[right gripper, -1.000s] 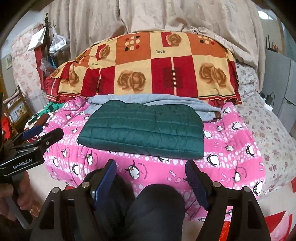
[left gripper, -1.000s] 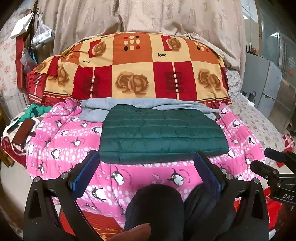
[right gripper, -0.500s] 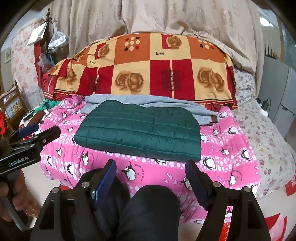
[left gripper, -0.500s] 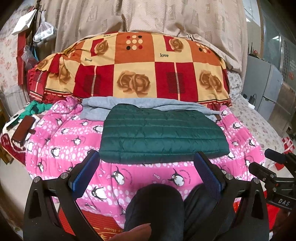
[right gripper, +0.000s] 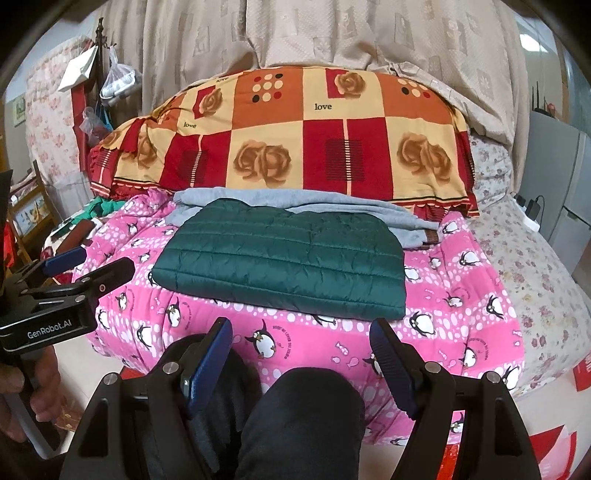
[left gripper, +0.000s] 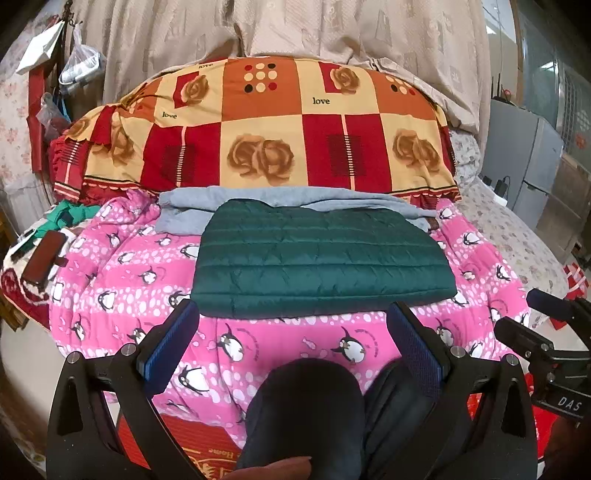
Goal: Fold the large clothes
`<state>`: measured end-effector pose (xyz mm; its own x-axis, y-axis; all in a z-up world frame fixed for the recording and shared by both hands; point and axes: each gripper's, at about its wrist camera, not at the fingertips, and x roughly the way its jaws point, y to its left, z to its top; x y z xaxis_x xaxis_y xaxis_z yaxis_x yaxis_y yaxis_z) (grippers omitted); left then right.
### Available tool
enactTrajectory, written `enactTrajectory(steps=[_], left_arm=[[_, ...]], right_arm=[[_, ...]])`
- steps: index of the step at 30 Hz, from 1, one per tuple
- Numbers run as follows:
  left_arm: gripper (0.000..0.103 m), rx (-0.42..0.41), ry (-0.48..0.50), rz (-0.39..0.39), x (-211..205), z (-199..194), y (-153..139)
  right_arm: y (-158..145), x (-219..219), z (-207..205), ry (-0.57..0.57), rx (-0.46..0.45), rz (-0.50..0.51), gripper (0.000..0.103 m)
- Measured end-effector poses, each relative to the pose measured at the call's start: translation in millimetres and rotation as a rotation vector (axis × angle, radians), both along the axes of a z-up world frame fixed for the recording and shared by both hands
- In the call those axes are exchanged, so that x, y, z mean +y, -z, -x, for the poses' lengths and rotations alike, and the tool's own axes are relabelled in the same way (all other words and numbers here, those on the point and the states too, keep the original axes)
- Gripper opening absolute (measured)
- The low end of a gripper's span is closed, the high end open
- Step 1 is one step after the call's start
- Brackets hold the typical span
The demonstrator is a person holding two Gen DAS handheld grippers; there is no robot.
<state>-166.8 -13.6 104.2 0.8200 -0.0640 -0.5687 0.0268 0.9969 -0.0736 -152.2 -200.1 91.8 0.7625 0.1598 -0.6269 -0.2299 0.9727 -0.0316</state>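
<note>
From my left wrist camera, I see the left hand-held gripper (left gripper: 293,325) released, its two blue pads spread wide with nothing between them, held above my dark-trousered knees (left gripper: 306,410). Ahead on the bed lies a folded green quilted jacket (left gripper: 321,258), flat on a pink penguin blanket (left gripper: 122,280). The jacket's far edge overlaps a grey garment (left gripper: 192,214), which sits behind it. Behind both rises a red, orange and cream checked quilt (left gripper: 266,129) with rose prints, and beige curtains (left gripper: 332,33) hang at the back. At the right edge, the other hand-held gripper's black fingers (left gripper: 532,339) show beside the blanket, apart from the jacket. From my right wrist camera, the right hand-held gripper (right gripper: 301,339) is likewise released, pads wide apart and empty, over the same knees (right gripper: 303,417). The jacket (right gripper: 280,258) lies just beyond its fingertips, not touched, on the blanket (right gripper: 461,306), with the grey garment (right gripper: 332,206) behind it and the checked quilt (right gripper: 295,136) beyond. At the left edge, a hand (right gripper: 22,398) grips the left tool's handle, its fingers pointing toward the blanket's left side.
</note>
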Motion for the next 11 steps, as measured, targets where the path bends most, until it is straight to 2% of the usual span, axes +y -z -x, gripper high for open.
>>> enactTrajectory(steps=[11], left_arm=[[0.102,-0.028,0.026,-0.007,-5.2,5.7,0.2]], right_arm=[[0.9,-0.6,2.1,0.005,-0.002,-0.009,0.074]])
